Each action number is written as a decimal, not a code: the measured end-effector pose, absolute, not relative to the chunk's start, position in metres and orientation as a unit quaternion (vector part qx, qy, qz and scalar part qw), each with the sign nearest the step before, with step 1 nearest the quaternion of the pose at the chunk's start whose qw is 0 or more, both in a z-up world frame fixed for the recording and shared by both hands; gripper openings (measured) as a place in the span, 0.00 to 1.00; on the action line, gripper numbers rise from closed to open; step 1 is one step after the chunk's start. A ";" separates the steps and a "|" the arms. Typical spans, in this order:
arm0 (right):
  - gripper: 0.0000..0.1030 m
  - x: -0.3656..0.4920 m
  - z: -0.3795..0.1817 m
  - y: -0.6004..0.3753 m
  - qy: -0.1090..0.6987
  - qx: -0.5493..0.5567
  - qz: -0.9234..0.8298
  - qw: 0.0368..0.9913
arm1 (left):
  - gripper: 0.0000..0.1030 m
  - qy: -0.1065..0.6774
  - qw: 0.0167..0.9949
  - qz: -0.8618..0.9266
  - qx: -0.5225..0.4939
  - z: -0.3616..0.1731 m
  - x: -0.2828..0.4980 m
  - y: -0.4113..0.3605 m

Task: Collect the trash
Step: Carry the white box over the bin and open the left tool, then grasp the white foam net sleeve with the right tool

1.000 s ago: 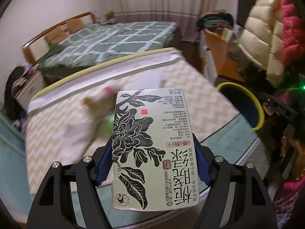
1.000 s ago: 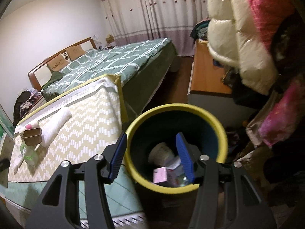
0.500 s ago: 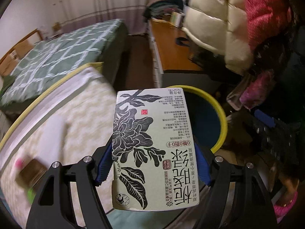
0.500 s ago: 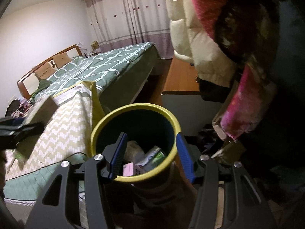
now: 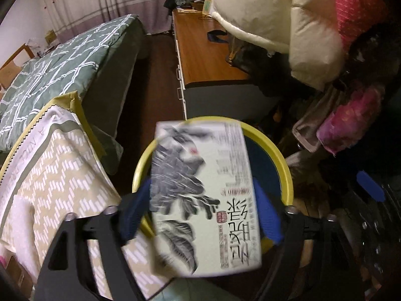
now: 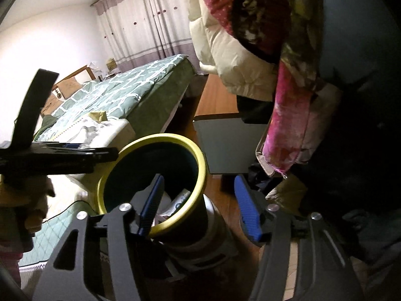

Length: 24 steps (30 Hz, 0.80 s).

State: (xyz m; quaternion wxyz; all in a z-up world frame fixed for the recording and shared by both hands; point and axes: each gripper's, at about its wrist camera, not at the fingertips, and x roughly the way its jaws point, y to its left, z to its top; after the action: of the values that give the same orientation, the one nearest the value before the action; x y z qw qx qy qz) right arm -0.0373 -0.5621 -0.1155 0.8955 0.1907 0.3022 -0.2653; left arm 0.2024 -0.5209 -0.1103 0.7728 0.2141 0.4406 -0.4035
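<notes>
A pale green tea carton [image 5: 203, 195] with black flower print and Chinese lettering sits between my left gripper's [image 5: 200, 205] blue fingers, blurred and tilted, over the yellow-rimmed bin [image 5: 280, 160]. The jaws stand wider than the carton, with a gap on each side. In the right wrist view my right gripper [image 6: 198, 200] is open and empty, beside the bin [image 6: 198, 165], which holds several pieces of trash [image 6: 180, 198]. The left gripper [image 6: 75, 155] with the carton's edge [image 6: 110, 130] shows at the left there.
A bed with a cream zigzag cover [image 5: 55, 175] lies left of the bin. A green quilted bed [image 5: 62, 57] is behind. A wooden desk [image 5: 205, 57] and hanging padded jackets [image 5: 288, 25] crowd the right side.
My left gripper swung right from the bed to above the bin. Its jaws have opened and the carton now looks loose and blurred. My right gripper drifted right of the bin.
</notes>
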 end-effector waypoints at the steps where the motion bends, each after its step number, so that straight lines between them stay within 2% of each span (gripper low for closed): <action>1: 0.57 -0.037 -0.115 -0.562 0.303 0.190 -0.265 0.895 | 0.88 0.436 0.779 -0.400 0.210 -0.109 0.203 -0.519; 5: 0.57 -0.031 -0.113 -0.553 0.305 0.184 -0.259 0.898 | 0.88 0.420 0.790 -0.405 0.186 -0.089 0.197 -0.489; 10: 0.57 -0.014 -0.115 -0.538 0.314 0.177 -0.239 0.902 | 0.95 0.373 0.836 -0.374 0.147 -0.050 0.182 -0.404; 13: 0.57 -0.004 -0.113 -0.524 0.318 0.167 -0.225 0.906 | 0.95 0.349 0.863 -0.340 0.131 -0.035 0.176 -0.346; 24: 0.58 0.042 -0.109 -0.447 0.342 0.113 -0.163 0.919 | 0.95 0.310 0.927 -0.205 0.047 -0.024 0.153 -0.151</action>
State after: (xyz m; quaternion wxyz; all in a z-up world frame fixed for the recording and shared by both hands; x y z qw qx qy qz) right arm 0.0422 -0.4474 -0.1087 0.9186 0.1129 0.3420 -0.1626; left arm 0.1531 -0.1507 -0.0239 0.9273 0.0465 0.3100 -0.2047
